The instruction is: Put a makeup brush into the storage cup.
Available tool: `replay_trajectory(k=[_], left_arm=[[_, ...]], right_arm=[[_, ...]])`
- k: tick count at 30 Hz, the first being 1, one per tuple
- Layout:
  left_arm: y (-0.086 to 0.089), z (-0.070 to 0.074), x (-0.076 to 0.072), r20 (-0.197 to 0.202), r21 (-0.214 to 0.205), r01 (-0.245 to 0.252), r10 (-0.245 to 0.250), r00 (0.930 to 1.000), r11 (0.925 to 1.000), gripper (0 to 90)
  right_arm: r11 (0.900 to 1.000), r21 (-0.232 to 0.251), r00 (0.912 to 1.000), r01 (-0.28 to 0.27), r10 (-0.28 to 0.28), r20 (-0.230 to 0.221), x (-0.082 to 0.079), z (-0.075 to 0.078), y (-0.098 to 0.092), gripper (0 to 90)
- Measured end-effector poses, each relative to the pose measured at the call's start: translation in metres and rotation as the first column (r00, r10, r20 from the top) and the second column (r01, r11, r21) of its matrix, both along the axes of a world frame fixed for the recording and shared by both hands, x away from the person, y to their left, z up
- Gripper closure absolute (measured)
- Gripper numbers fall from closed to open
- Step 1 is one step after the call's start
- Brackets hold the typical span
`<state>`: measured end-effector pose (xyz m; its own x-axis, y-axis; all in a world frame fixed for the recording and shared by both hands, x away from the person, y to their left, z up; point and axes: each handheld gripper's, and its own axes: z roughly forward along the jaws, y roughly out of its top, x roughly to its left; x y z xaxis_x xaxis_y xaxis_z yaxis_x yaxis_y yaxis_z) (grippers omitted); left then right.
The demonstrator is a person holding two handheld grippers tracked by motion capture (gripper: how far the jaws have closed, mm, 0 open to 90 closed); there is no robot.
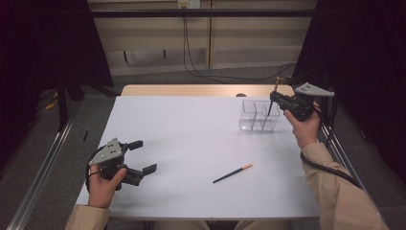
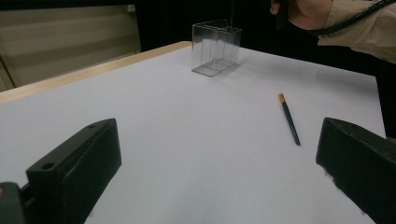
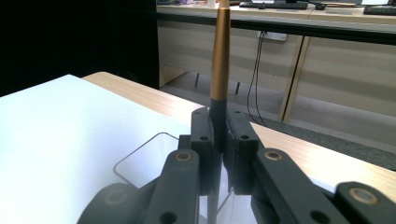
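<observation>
Item, upright pencil [image 3: 220,60] clenched in our right claw [image 1: 276,100] above the clear divided box [image 1: 258,116] near the worktop's [image 1: 191,139] far right corner: we lower it plumb into one compartment before releasing; left claw [image 1: 142,156] released, idle.

From my feed: grey carpet floor [image 1: 158,76], dark curtains [image 1: 43,43] both sides, beige wall panels [image 1: 158,43], black cables [image 1: 201,72] dangling down.
</observation>
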<state>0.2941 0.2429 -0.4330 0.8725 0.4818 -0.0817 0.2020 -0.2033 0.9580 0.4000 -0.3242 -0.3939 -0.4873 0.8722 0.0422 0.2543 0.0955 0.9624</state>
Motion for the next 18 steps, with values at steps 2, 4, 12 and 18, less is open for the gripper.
replay_trajectory(k=[2,4,12,18], left_arm=[[0.0003,0.0001,0.0001,0.002,0.002,0.001,-0.001,1.0000,1.0000,0.0],[0.0002,0.0000,0.0000,0.001,0.000,0.000,0.000,1.0000,1.0000,0.0],[0.0005,0.0002,0.0000,0.004,0.002,0.000,0.000,1.0000,1.0000,0.0],[-0.0003,0.0003,0.0000,0.004,0.003,0.003,-0.003,1.0000,1.0000,0.0]], right_arm=[[1.0000,0.001,1.0000,0.001,-0.001,-0.004,0.0002,-0.0012,0.0005,83.1],[1.0000,0.005,1.0000,0.002,-0.002,-0.005,0.0003,-0.0023,0.0010,83.1],[0.9999,0.005,0.9999,0.013,-0.013,-0.010,-0.0001,-0.0049,-0.0003,83.0],[0.9999,0.005,0.9998,0.016,-0.016,-0.011,-0.0009,-0.0068,-0.0015,82.9]])
